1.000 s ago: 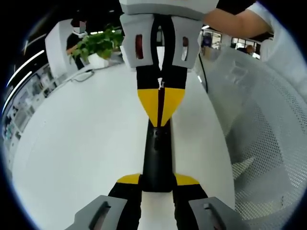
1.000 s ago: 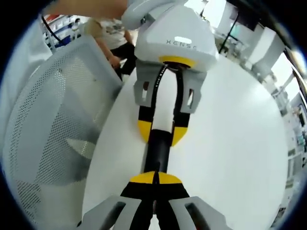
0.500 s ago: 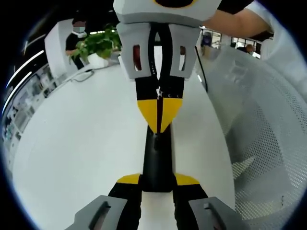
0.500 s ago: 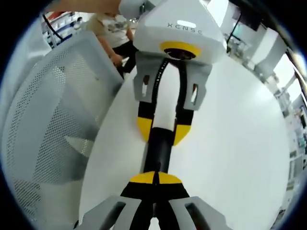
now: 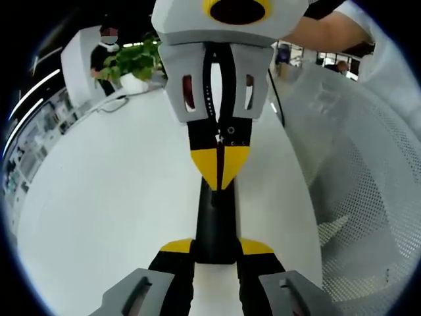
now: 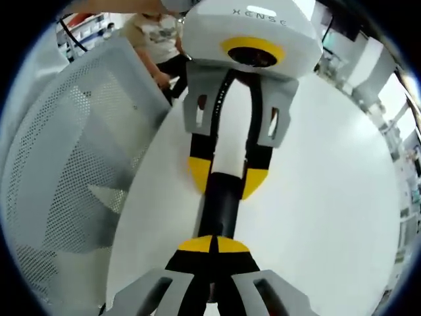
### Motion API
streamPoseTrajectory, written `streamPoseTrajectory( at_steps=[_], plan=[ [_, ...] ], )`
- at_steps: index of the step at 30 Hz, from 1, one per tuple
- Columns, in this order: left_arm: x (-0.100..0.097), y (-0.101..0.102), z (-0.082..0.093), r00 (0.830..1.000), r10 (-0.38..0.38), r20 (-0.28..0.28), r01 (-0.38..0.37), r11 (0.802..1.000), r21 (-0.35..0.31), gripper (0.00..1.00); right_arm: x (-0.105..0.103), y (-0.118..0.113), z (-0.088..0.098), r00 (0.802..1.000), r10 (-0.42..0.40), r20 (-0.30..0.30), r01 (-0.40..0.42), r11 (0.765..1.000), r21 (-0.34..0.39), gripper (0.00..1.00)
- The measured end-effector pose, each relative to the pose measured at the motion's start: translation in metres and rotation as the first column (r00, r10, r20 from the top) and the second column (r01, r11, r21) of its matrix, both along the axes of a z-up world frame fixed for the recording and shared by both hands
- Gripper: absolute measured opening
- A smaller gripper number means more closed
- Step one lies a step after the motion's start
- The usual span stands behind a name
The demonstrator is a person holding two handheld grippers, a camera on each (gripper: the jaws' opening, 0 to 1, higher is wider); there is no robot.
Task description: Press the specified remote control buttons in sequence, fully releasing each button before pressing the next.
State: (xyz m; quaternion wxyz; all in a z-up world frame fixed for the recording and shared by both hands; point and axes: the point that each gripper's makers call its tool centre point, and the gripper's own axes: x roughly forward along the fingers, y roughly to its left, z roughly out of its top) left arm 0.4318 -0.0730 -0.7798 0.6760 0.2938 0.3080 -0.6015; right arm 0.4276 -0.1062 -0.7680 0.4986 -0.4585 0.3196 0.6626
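At the centre of the left gripper view, the left hand-held gripper (image 5: 216, 249) clamps the near end of a black remote (image 5: 217, 217) above the white table (image 5: 112, 204). The right hand-held gripper (image 5: 219, 172), jaws closed, presses its yellow tips on the remote's far end. A mesh chair (image 6: 59, 191) fills the right gripper view's left side.

table (image 5: 99, 197): open on plant (image 5: 135, 59) side | mesh chair (image 5: 368, 197) crowds other edge
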Motion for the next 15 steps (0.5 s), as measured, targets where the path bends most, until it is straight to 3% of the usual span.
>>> streamPoseTrajectory(
  at_steps=[15],
  plan=[
    [0.0002,0.0009,-0.0001,1.000,-0.002,-0.001,0.002,1.000,-0.005,0.23,-0.0017,0.0009,-0.0039,1.000,0.008,-0.011,-0.008,1.000,-0.007,0.00]
  ],
)
